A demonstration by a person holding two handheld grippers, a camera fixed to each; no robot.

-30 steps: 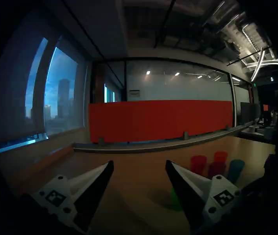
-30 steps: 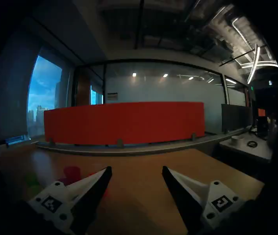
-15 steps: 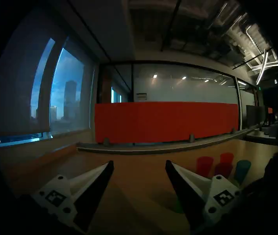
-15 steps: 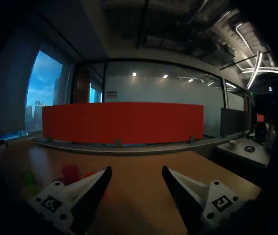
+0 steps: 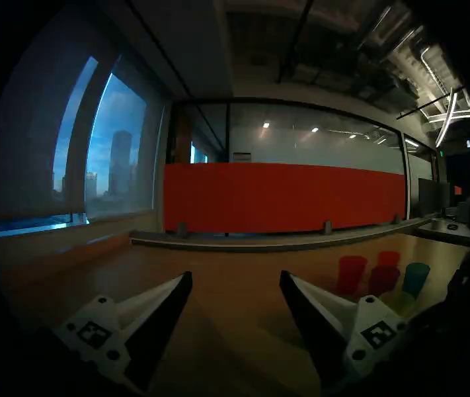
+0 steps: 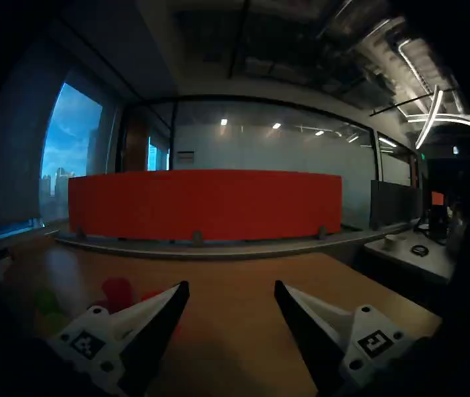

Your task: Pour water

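- The left gripper [image 5: 235, 274], with white fingers, black inner faces and a square black-and-white marker on each, is spread wide with nothing between the fingers. It hangs above the brown wooden table [image 5: 235, 337].
- To the right in the left gripper view, just past the finger on that side, a cluster of translucent plastic cups [image 5: 380, 278] stands upright on the table, packed close together.
- In it are a tall red cup [image 5: 352, 274] nearest the middle, a second red cup [image 5: 388, 257] behind it, a dark red cup [image 5: 383, 280], a teal cup [image 5: 416, 278] and a yellow-green cup [image 5: 403, 302] lowest, close to the finger.
- The light is too dim to tell what any cup holds.
- The right gripper [image 6: 231, 284], of the same build, is also spread wide and empty over the wooden table.
- In the right gripper view, cups sit low at the left and are partly hidden behind the finger there — a red one and a green cup [image 6: 44, 301] can be made out.
- Along the table's far edge runs a long red partition panel [image 5: 284, 197], with a glass wall behind it.
- A tall window [image 5: 112, 159] on the left shows blue sky and city towers.
- A grey side desk [image 6: 410, 255] stands off to the right in the right gripper view, well apart from the cups.
- Bright strip lights [image 5: 447, 118] cross the dark ceiling.
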